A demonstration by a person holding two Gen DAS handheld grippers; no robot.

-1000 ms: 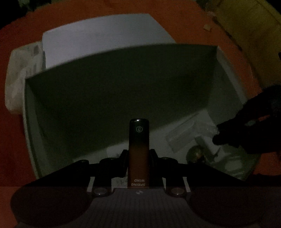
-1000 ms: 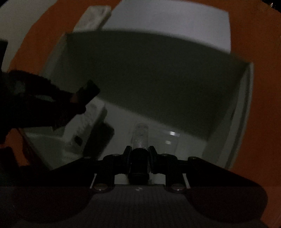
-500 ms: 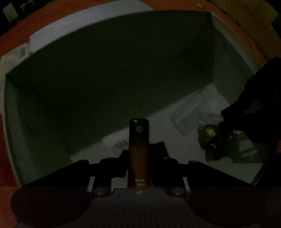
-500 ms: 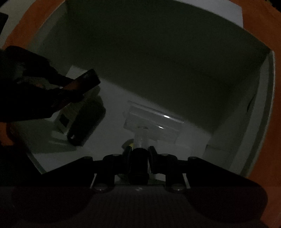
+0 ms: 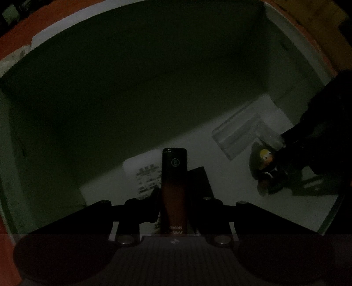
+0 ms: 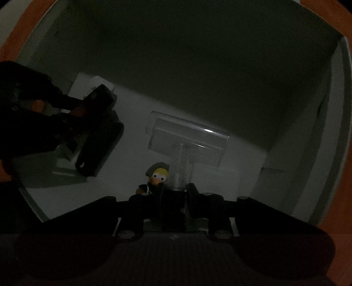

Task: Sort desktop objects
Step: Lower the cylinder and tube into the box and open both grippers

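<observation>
Both grippers reach down inside a white box (image 5: 154, 92), which also shows in the right wrist view (image 6: 286, 154). My left gripper (image 5: 173, 193) is shut on a dark brown tube marked "SPRING WIND" (image 5: 174, 176), held just above the box floor over a white printed card (image 5: 140, 173). My right gripper (image 6: 175, 191) is shut on a clear vial with a black cap (image 6: 181, 173), low near the floor. A small yellow-faced figurine (image 6: 157, 176) stands beside the vial; it also shows in the left wrist view (image 5: 265, 158).
A clear plastic case (image 6: 189, 140) lies on the box floor ahead of the right gripper and shows in the left view (image 5: 242, 134). A dark flat object (image 6: 99, 145) lies under the left gripper. The box stands on an orange surface (image 6: 334, 13).
Both grippers have gone lower into the box with their objects. The box walls now fill both views, and the figurine has come into the right view.
</observation>
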